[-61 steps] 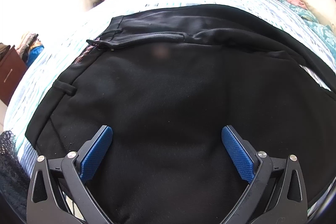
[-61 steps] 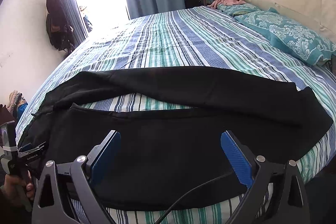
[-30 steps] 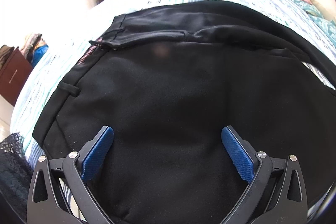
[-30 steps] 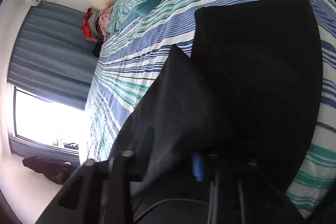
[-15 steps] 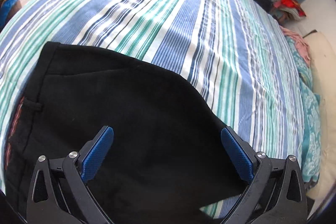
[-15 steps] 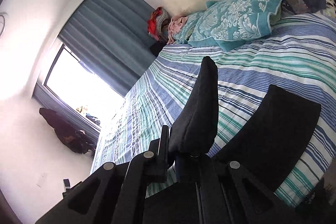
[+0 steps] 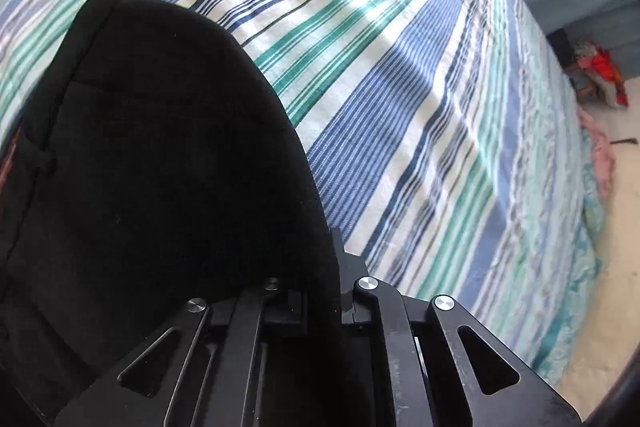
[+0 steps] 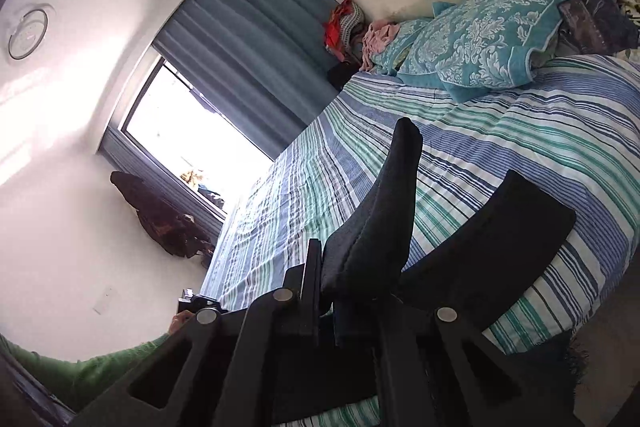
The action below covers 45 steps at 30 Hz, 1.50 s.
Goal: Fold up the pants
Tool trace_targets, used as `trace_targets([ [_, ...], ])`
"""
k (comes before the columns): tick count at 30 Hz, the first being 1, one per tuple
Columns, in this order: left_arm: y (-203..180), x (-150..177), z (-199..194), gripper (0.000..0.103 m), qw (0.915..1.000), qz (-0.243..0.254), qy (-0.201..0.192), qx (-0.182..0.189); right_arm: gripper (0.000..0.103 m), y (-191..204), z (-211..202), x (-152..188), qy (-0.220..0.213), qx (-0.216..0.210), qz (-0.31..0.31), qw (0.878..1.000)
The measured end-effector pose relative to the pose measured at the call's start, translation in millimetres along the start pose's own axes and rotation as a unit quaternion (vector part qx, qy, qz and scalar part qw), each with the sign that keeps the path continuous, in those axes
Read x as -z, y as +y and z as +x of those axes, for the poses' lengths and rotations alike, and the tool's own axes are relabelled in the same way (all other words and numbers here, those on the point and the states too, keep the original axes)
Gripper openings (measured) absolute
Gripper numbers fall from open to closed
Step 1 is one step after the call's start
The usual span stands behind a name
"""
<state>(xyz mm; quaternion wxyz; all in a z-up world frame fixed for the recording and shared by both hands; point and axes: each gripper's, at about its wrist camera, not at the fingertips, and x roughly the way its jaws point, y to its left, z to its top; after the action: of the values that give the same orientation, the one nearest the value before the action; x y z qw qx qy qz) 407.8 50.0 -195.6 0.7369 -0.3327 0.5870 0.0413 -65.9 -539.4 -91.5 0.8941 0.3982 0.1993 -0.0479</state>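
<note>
So the black pants (image 7: 160, 167) are plain dark fabric with a belt loop on the waist edge, partly lifted off the striped bed (image 7: 420, 87). Left tongs (image 7: 320, 291) are clamped on the waist end, right tongs (image 8: 326, 291) are pinching a leg end (image 8: 384, 211) that sticks up.

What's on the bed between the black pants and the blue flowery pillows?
Nothing. In the right wrist view, only bare striped bedsheet lies between the black pants and the teal patterned pillows.
</note>
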Motion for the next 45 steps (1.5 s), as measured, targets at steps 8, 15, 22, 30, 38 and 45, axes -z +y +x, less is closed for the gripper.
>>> trace_targets([
  [8, 32, 60, -177, 0.007, 0.9825, 0.096, -0.109, 0.117, 0.005, -22, 56, -57, 0.014, -0.004, 0.032, 0.999],
  [15, 142, 178, -138, 0.009, 0.9927, 0.103, -0.048, 0.042, 0.005, -82, 88, -71, 0.101, 0.133, 0.05, 0.985],
  [22, 172, 215, -110, 0.008, 0.9954, 0.089, -0.008, 0.034, 0.005, -144, 110, -24, 0.197, 0.254, 0.065, 0.945],
  [30, 155, 227, -112, 0.009, 0.9913, 0.126, -0.012, 0.038, 0.005, -117, 87, -40, 0.134, 0.244, 0.002, 0.96],
  [38, 149, 234, -108, 0.011, 0.9902, 0.138, -0.001, 0.022, 0.005, -144, 101, -39, 0.189, 0.299, 0.023, 0.935],
  [45, 142, 237, -106, 0.015, 0.9849, 0.173, 0.004, -0.01, 0.005, -154, 100, -37, 0.198, 0.324, 0.04, 0.924],
])
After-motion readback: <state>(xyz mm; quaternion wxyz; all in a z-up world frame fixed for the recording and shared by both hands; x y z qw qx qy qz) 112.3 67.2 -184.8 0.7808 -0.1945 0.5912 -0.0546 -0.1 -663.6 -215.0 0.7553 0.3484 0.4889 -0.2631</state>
